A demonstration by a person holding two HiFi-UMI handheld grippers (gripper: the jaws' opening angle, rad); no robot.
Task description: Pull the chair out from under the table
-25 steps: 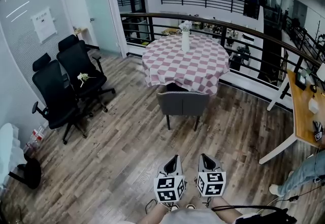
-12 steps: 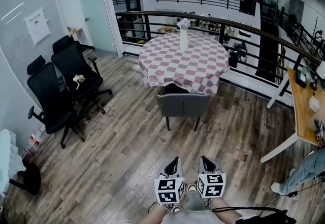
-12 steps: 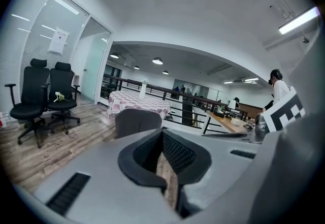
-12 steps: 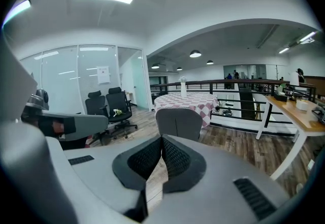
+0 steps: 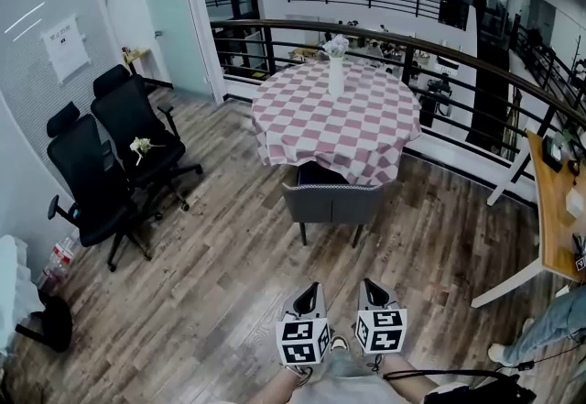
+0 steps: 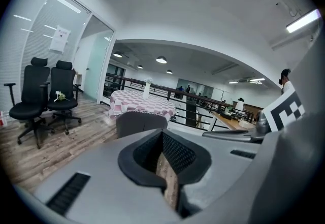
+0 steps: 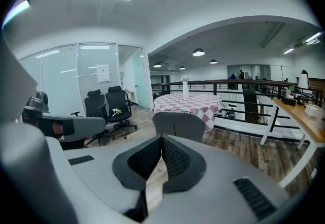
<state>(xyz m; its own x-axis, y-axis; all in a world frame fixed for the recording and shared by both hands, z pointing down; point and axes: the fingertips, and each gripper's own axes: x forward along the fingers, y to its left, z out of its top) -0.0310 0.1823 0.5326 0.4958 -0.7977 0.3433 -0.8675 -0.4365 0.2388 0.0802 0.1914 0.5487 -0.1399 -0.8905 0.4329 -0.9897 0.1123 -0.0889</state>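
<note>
A grey upholstered chair [image 5: 331, 201] stands tucked at the near edge of a round table [image 5: 366, 132] covered with a pink-and-white checked cloth; a white vase [image 5: 336, 74] stands on top. Both grippers are held side by side low in the head view, well short of the chair over wooden floor. The left gripper [image 5: 311, 289] is shut and holds nothing. The right gripper [image 5: 369, 285] is shut too, and also empty. In the left gripper view the chair [image 6: 141, 122] shows ahead beyond the left gripper [image 6: 162, 134]. In the right gripper view the chair [image 7: 179, 124] stands straight ahead of the right gripper [image 7: 161, 138].
Two black office chairs [image 5: 119, 150] stand at the left by a glass wall. A dark railing [image 5: 458, 59] curves behind the table. A wooden desk [image 5: 557, 210] with white legs is at the right, and a person's leg [image 5: 549, 324] shows beside it. A black bag [image 5: 50, 320] lies far left.
Both grippers have moved forward together toward the chair, and the chair and table look slightly nearer. Both stay shut.
</note>
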